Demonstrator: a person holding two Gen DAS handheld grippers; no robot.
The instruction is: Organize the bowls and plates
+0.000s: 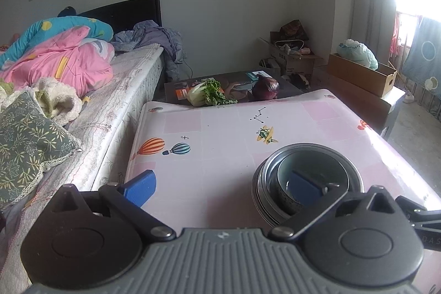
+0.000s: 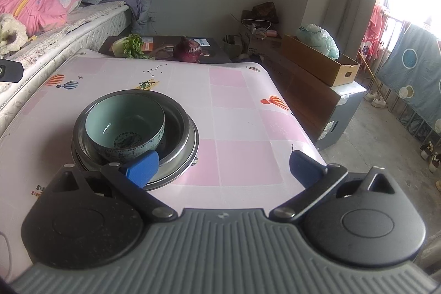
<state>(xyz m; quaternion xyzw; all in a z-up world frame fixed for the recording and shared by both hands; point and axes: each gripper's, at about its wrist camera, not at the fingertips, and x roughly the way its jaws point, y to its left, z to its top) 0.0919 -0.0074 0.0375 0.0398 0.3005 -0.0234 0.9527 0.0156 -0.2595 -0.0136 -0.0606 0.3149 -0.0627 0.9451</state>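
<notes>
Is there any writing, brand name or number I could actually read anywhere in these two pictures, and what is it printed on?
"DAS": partial pale letters on the black bar at the left wrist view's right edge; the rest is cut off.
Cardboard box by the wall: dark print, too blurred to read.
Teal label beside the red cabbage: white print, unreadable.
Orange label near the green cabbage: unreadable.
Patterned bowl: marks ring its outside, too small to read.

Home bedroom — bed (image 1: 124, 79) w/ quilts (image 1: 55, 54), cardboard boxes (image 2: 319, 59), laundry by window (image 2: 408, 59) — lived-in
</notes>
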